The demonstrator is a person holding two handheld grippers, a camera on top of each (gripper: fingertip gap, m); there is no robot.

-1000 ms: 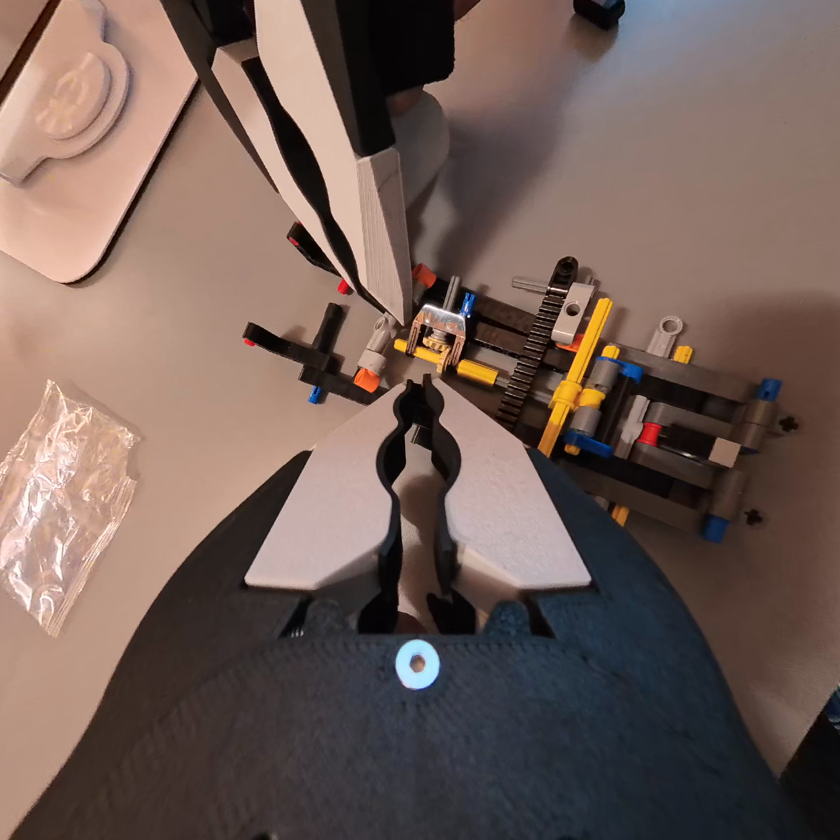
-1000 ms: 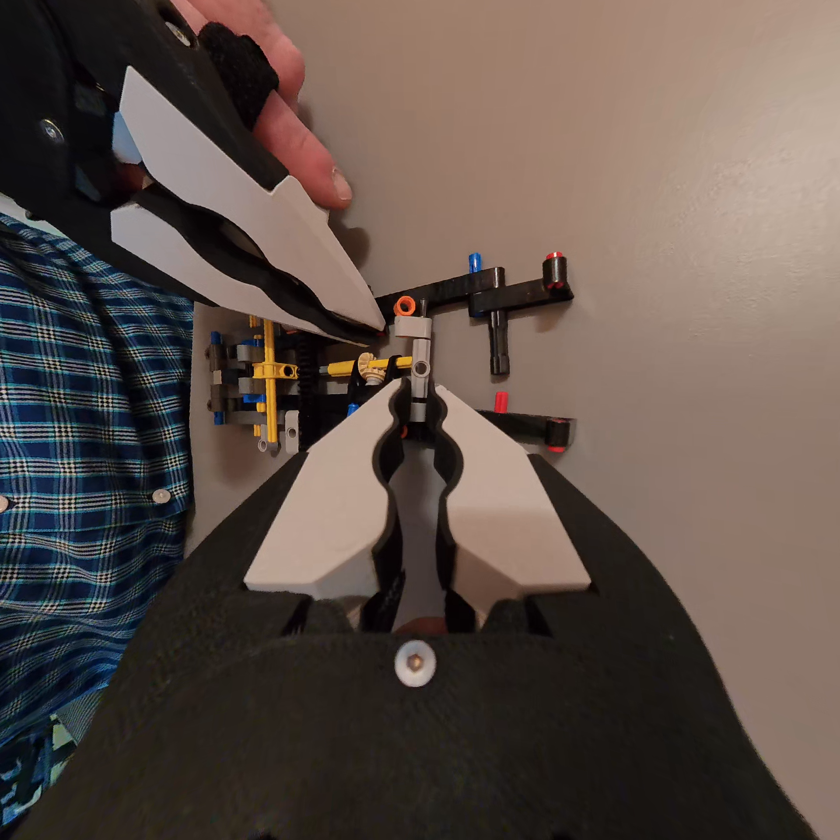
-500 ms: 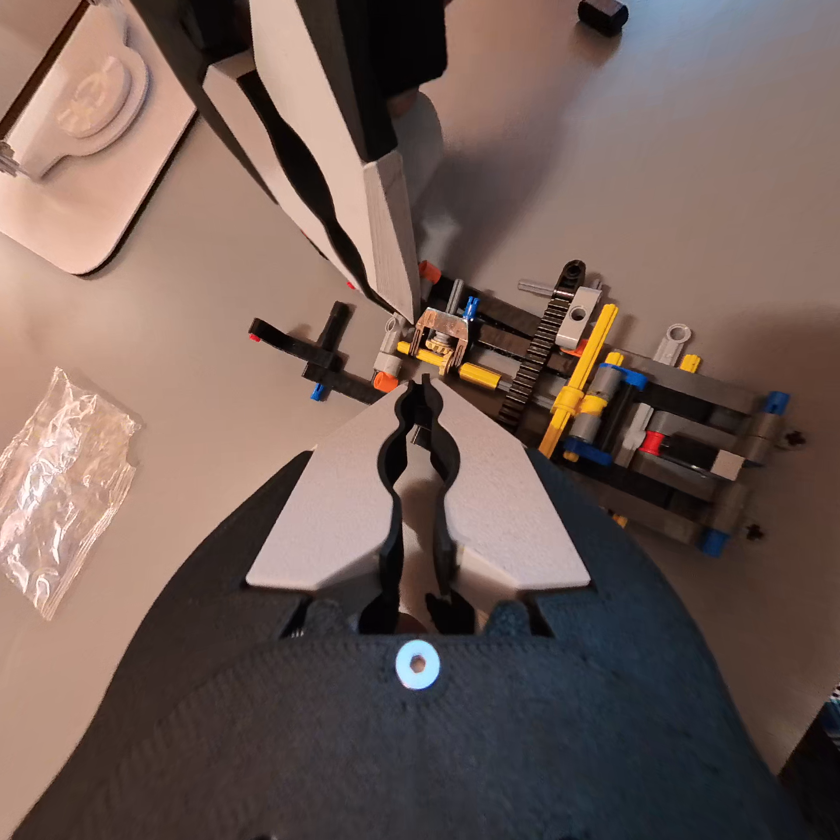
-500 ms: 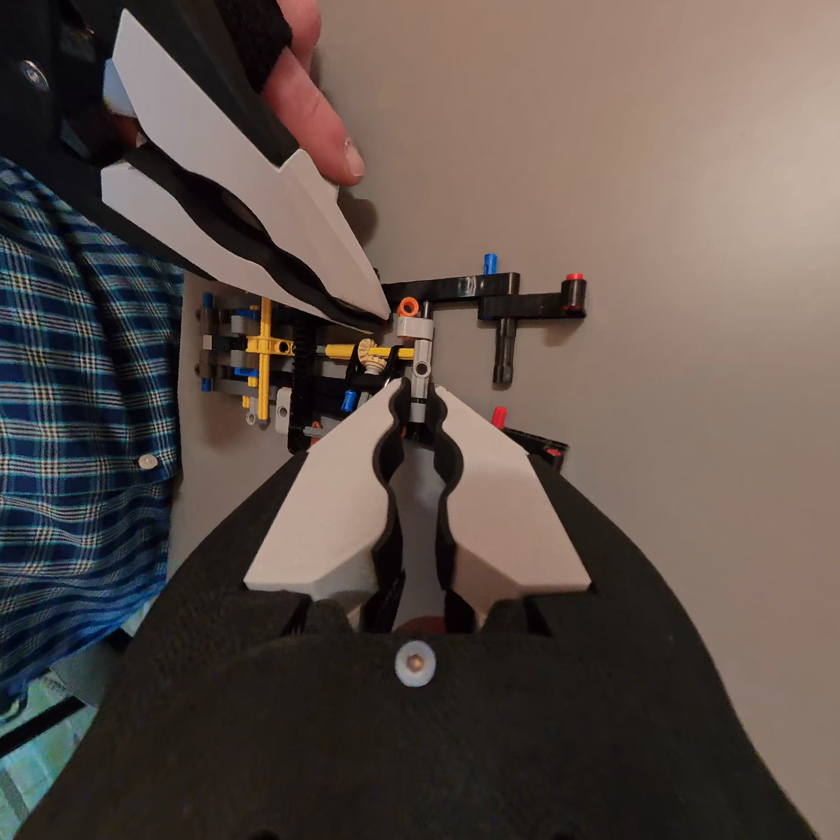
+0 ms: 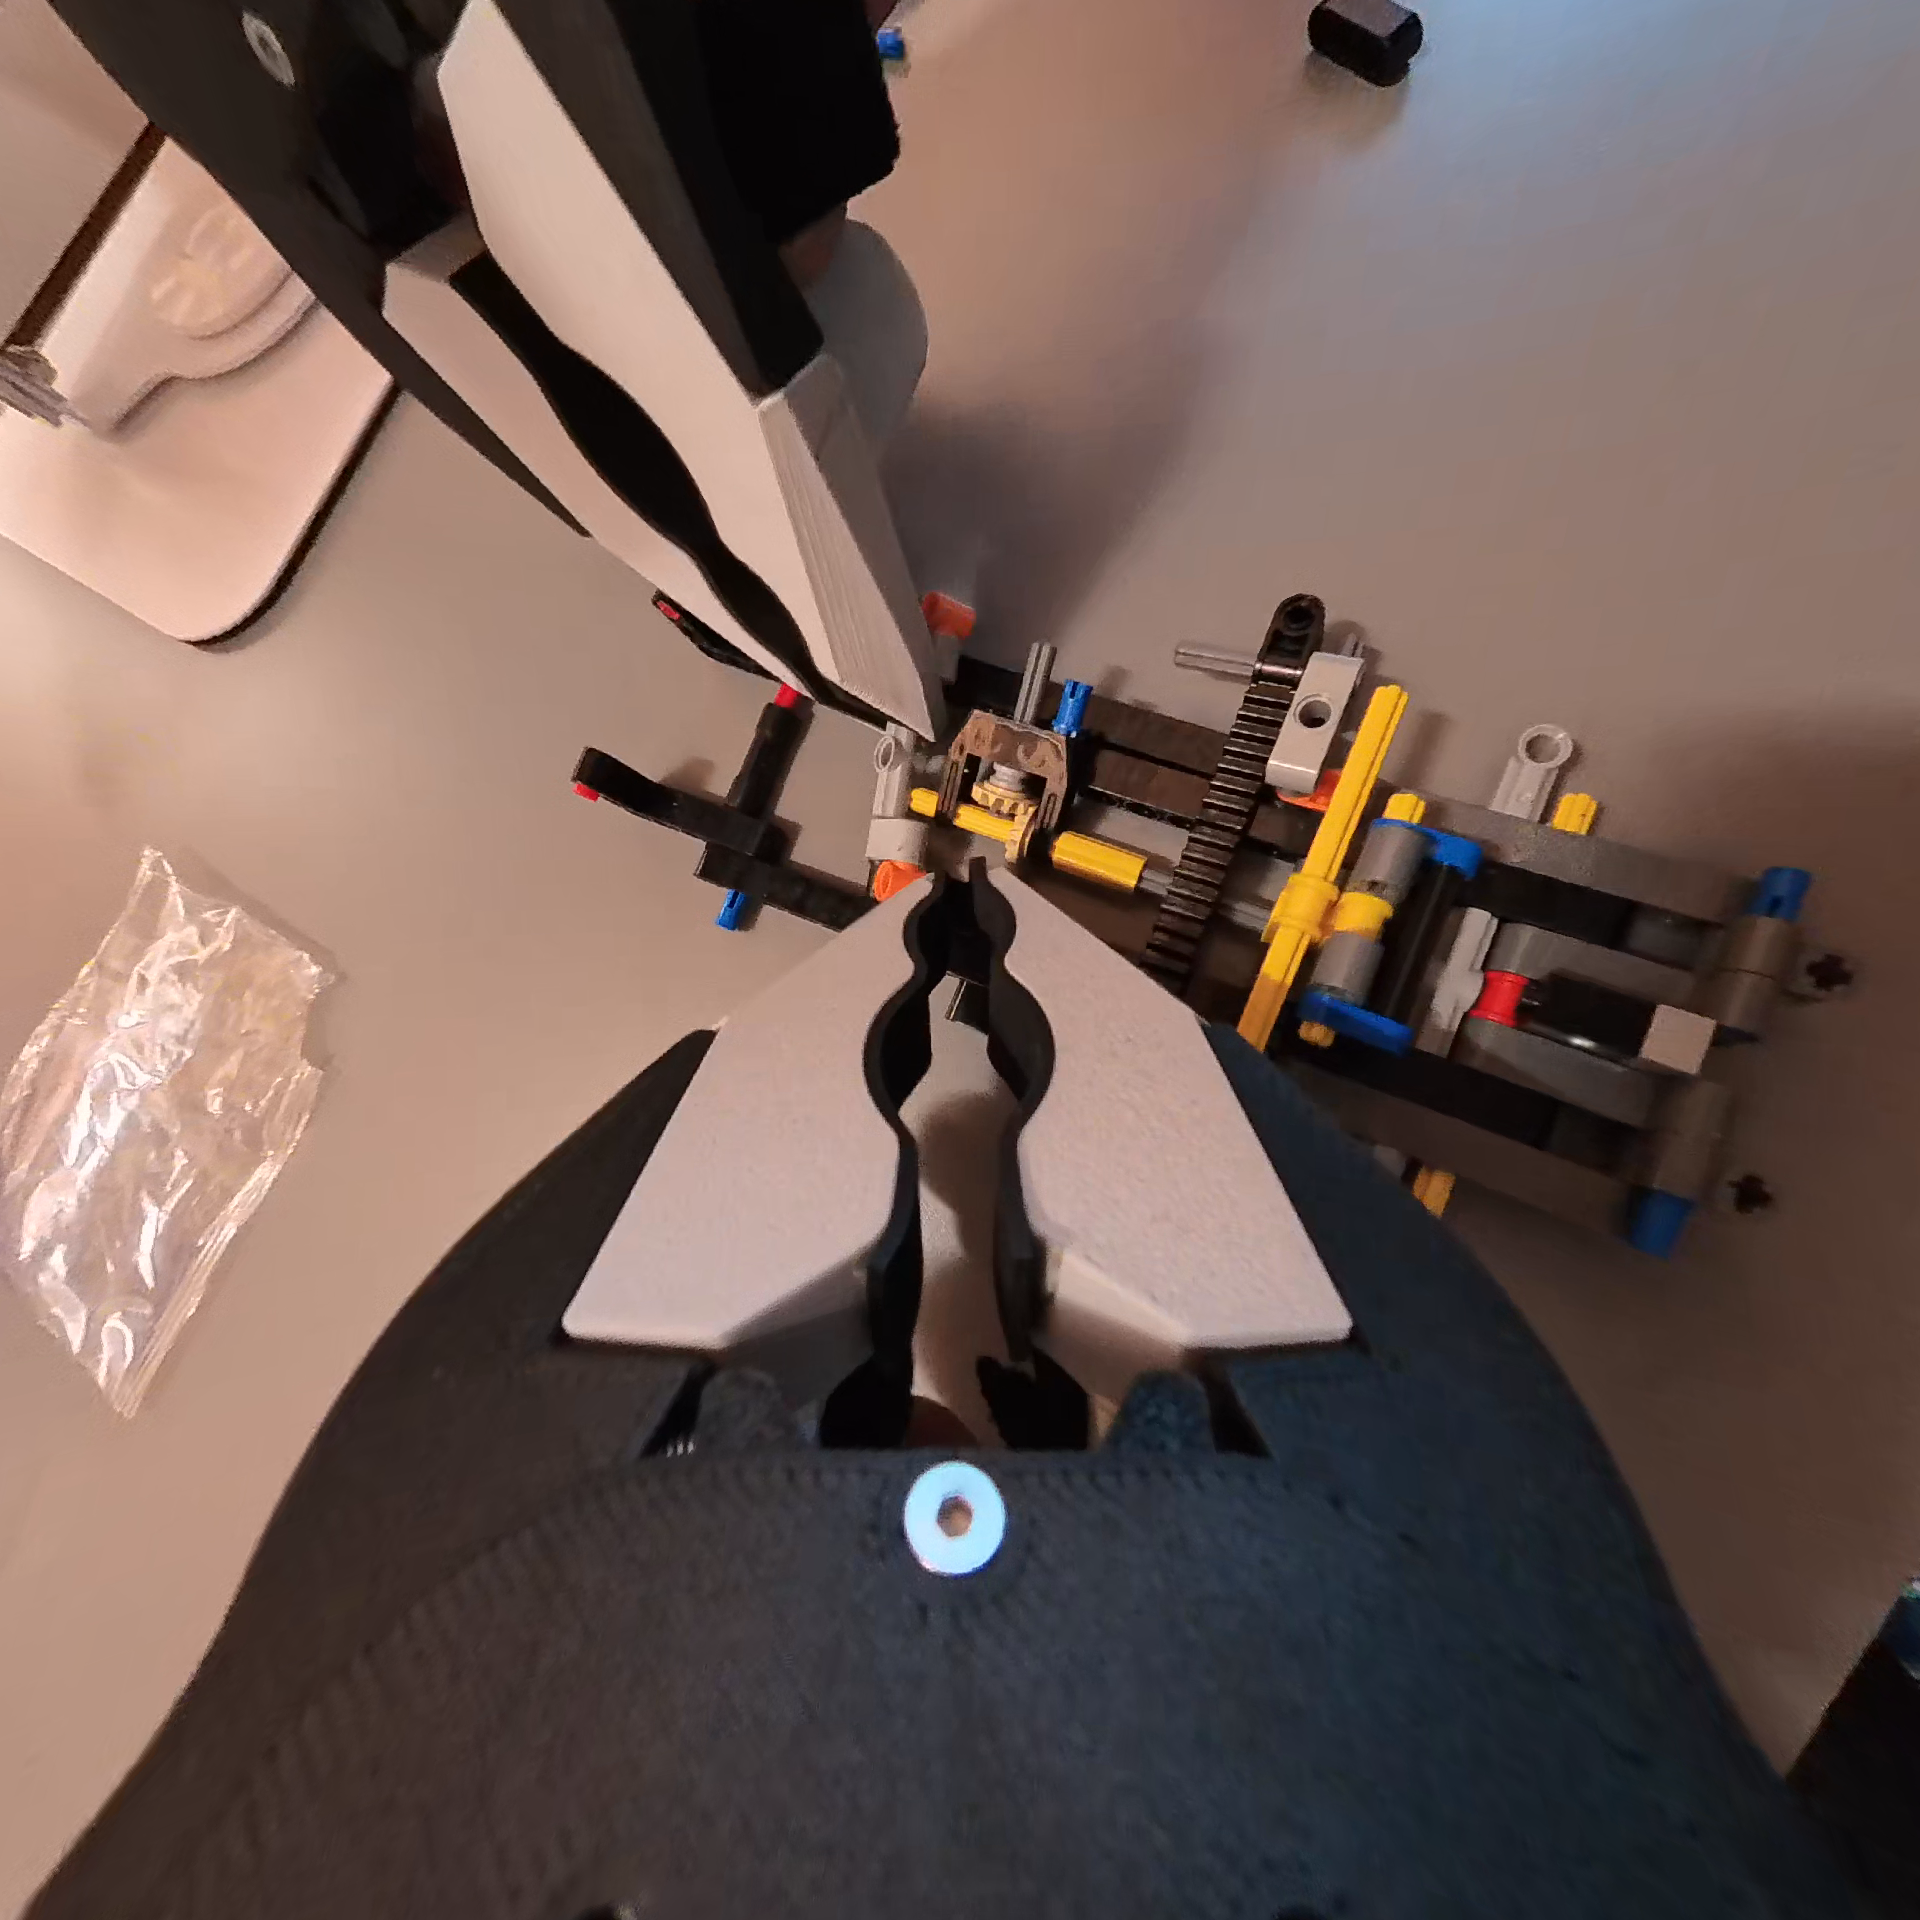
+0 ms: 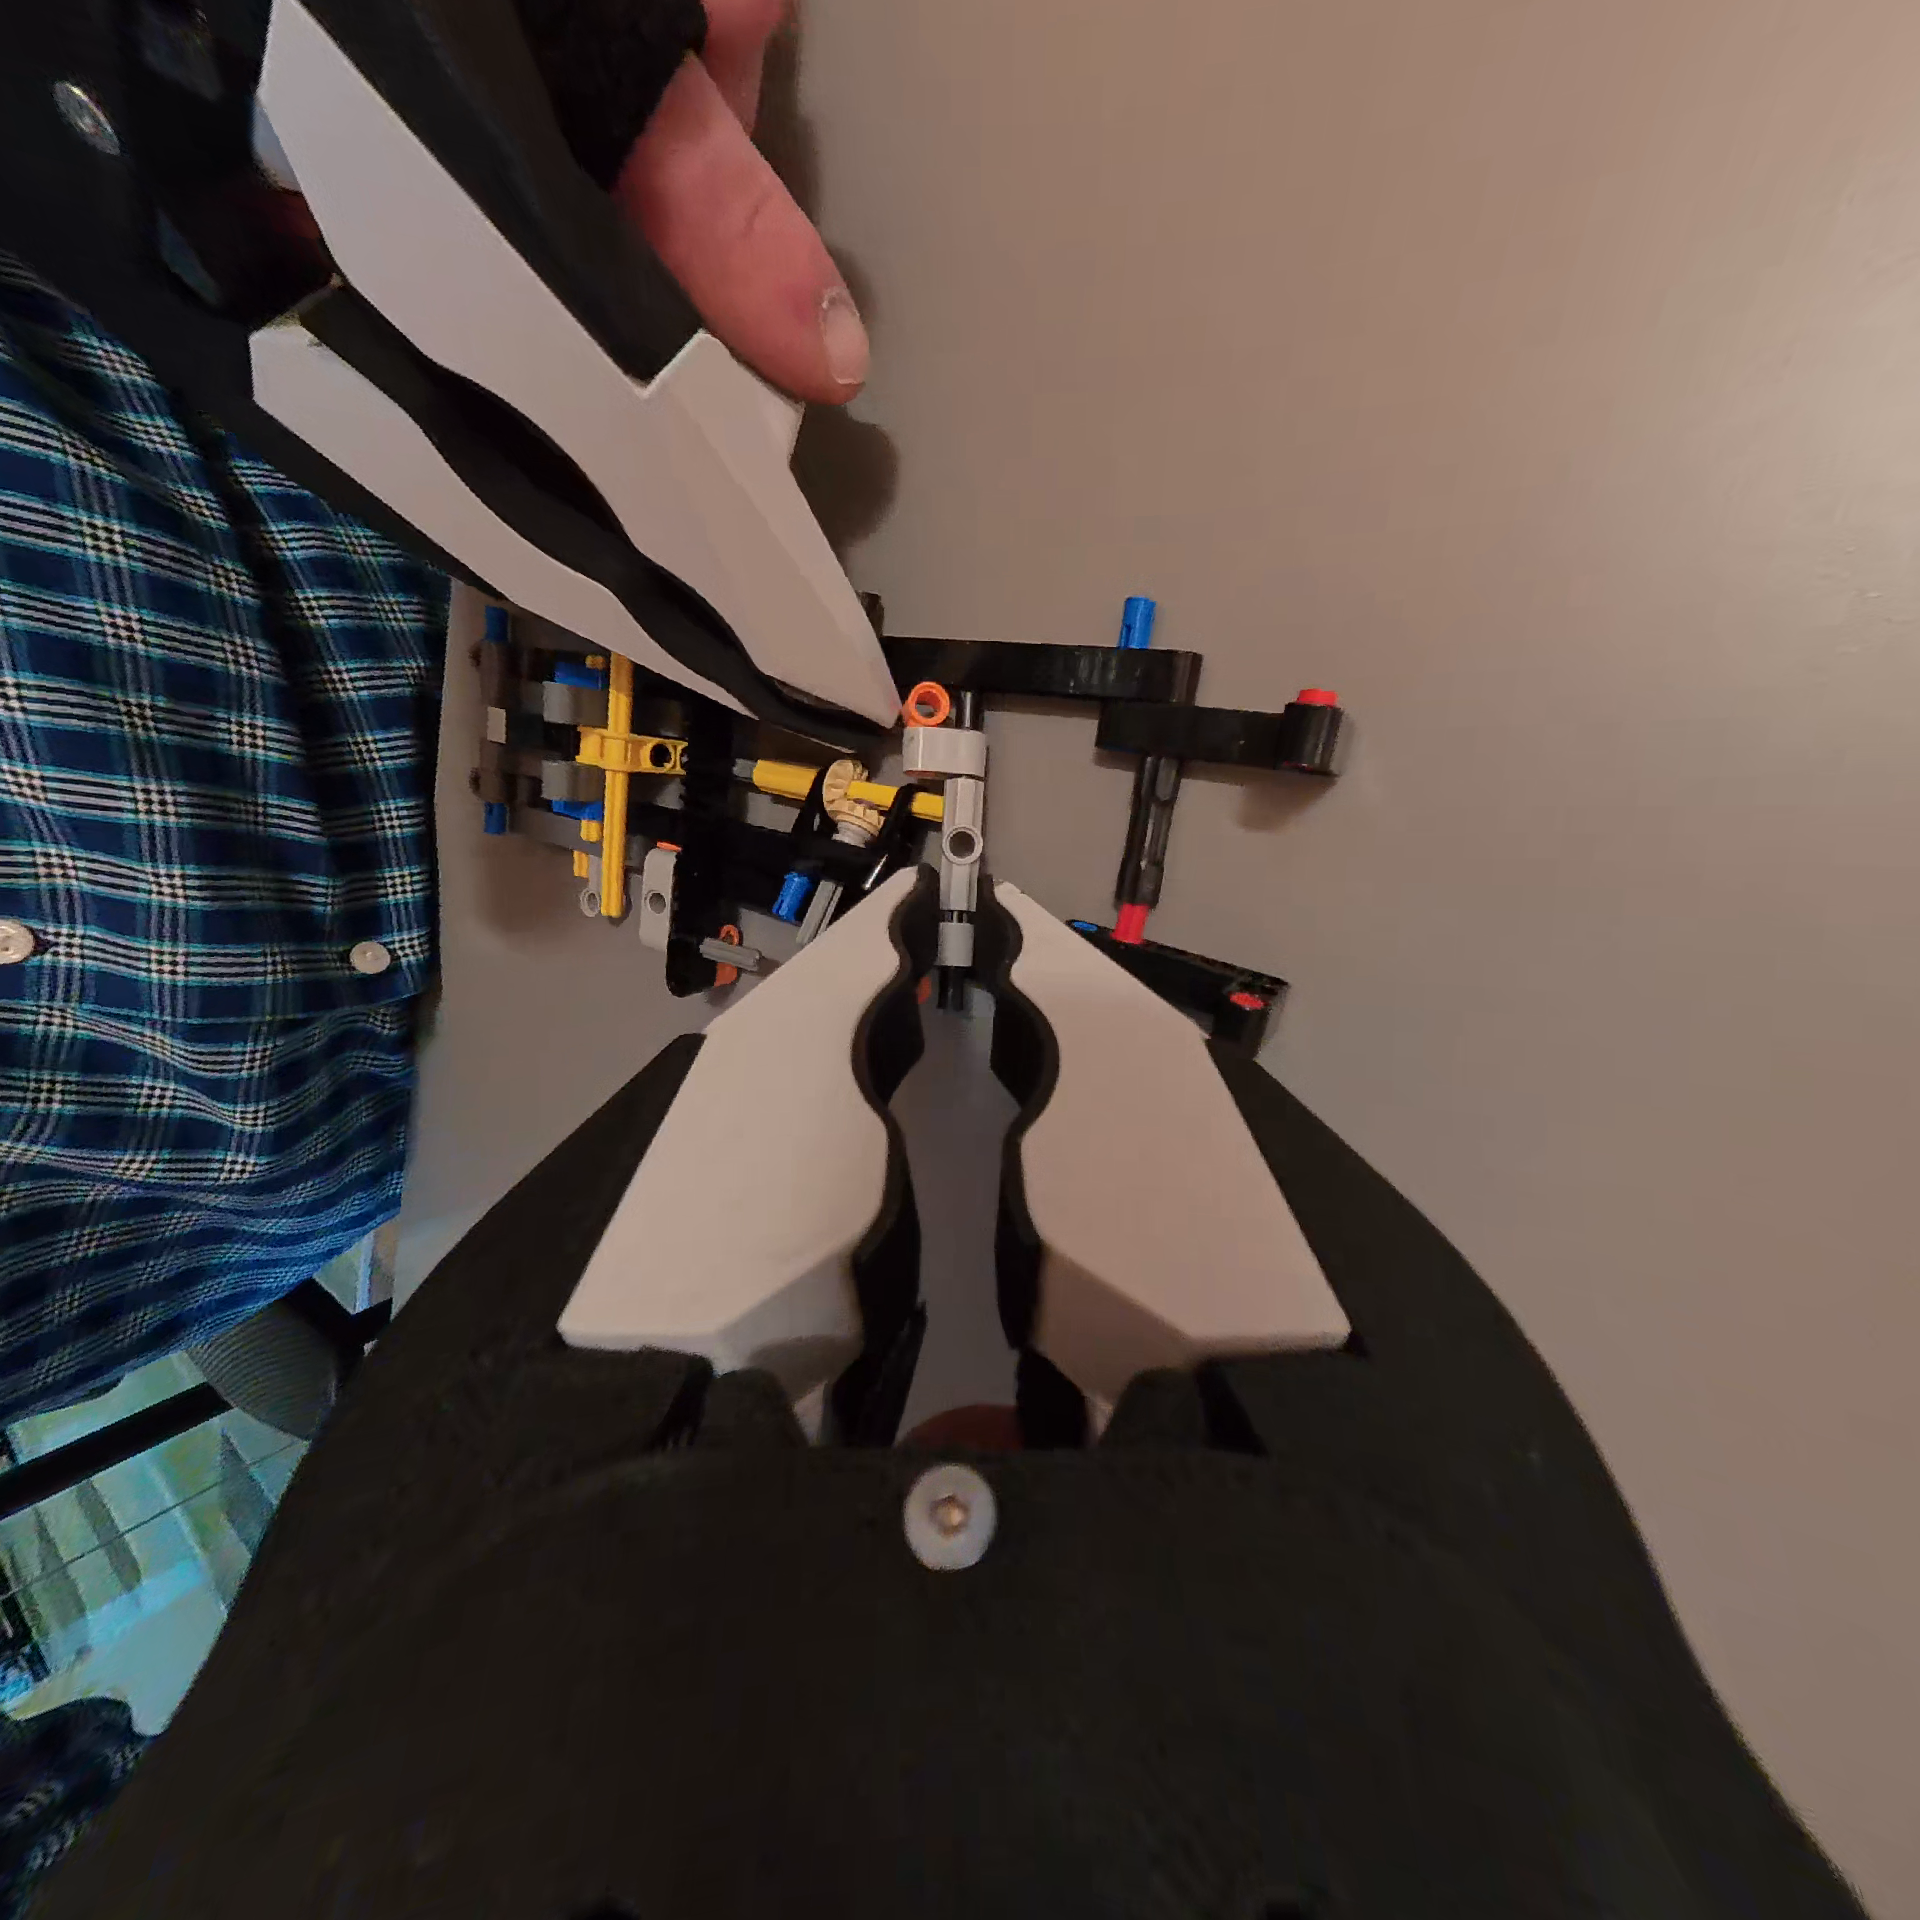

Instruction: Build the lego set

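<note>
The lego assembly (image 5: 1351, 914), with black, grey, yellow and blue beams and a black toothed rack, lies on the grey table; it also shows in the right wrist view (image 6: 623, 758). My left gripper (image 5: 956, 883) is shut on a black beam at the assembly's near edge; in the right wrist view (image 6: 883, 717) it comes in from the upper left. My right gripper (image 6: 956, 894) is shut on a grey connector on a black axle (image 6: 958, 831) at the assembly's end; in the left wrist view (image 5: 904, 717) it comes down from above. A black cross-shaped arm (image 5: 748, 821) sticks out beyond it.
A crumpled clear plastic bag (image 5: 145, 1091) lies at the left. A pale board with a dark edge (image 5: 187, 499) is at the upper left. A small black piece (image 5: 1361, 36) lies at the far top. A person's plaid shirt (image 6: 187, 831) and thumb (image 6: 758, 239) show at the left.
Both grippers keep their hold. The assembly end with the black arm has shifted slightly, and the right gripper has tilted a little over it.
</note>
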